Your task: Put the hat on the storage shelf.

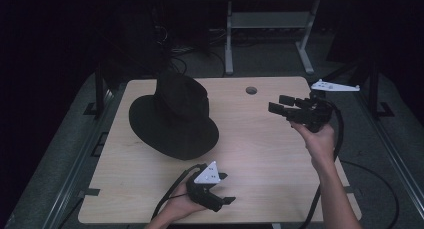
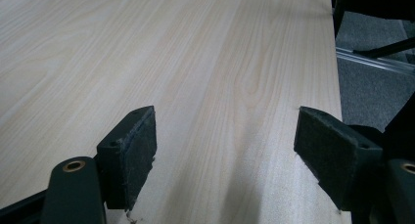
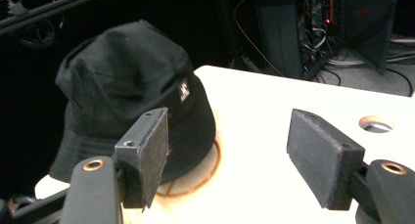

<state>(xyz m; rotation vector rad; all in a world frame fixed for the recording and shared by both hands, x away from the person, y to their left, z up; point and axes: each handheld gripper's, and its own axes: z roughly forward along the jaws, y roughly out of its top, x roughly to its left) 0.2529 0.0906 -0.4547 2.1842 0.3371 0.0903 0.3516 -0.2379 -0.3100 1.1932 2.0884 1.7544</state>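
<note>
hat – matt black cloth | table – smooth pale wood-grain

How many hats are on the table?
1. The black hat sits on the far left part of the wooden table, brim down. It also shows in the right gripper view. Nothing else seems to hide another one.

- A light wood-grain table with a round cable hole near its far edge.
- Grey carpeted floor around it, crossed by metal rails.
- Beyond it, a white-legged desk frame and tangled cables.
- The room is dark.
</note>
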